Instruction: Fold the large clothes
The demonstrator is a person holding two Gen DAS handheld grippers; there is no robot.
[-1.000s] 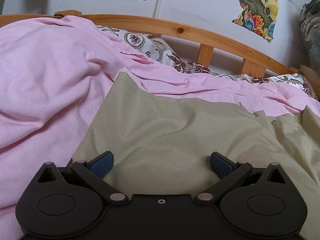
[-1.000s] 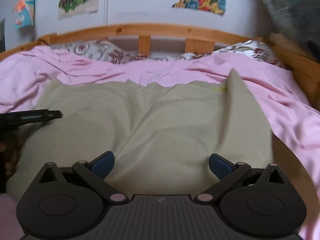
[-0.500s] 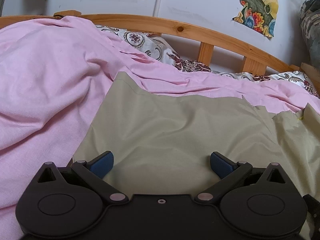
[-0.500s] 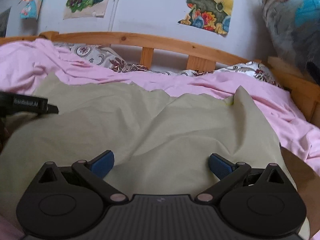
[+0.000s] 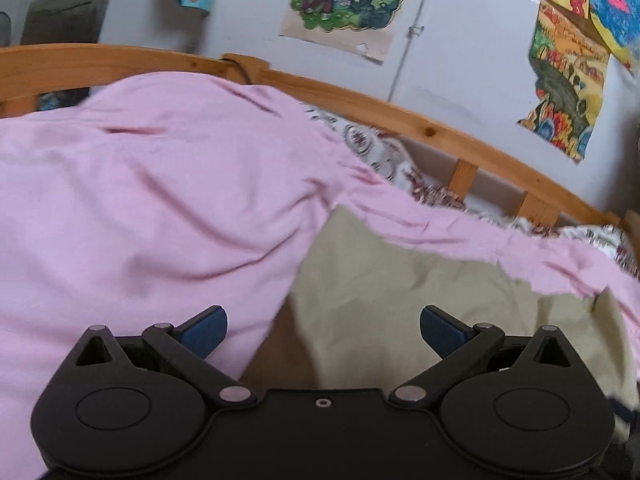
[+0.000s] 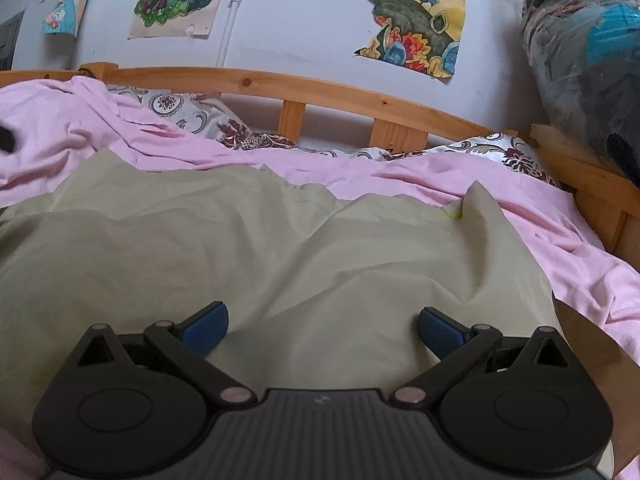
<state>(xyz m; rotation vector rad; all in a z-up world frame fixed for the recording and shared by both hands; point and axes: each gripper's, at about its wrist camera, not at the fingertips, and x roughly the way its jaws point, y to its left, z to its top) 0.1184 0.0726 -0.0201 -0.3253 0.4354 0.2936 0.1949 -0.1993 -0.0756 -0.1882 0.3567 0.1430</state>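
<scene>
A large olive-green garment (image 6: pixel 256 248) lies spread on the pink bed sheet (image 6: pixel 540 216). It also shows in the left wrist view (image 5: pixel 400 292), to the right of centre. My left gripper (image 5: pixel 323 330) is open and empty, over the garment's left edge where it meets the pink sheet (image 5: pixel 140 208). My right gripper (image 6: pixel 323 330) is open and empty, above the garment's near part. A raised corner of the garment (image 6: pixel 476 196) stands up at its far right.
A wooden bed rail (image 6: pixel 320 88) runs along the far side, with patterned pillows (image 6: pixel 188 112) against it. Posters (image 6: pixel 416 16) hang on the wall. A dark bundle in plastic (image 6: pixel 588 52) sits at the right. A brown strip (image 5: pixel 280 352) shows beside the garment's left edge.
My left gripper has swung left and tilted up, so the garment now lies to its right. My right gripper has risen slightly. Both stay open.
</scene>
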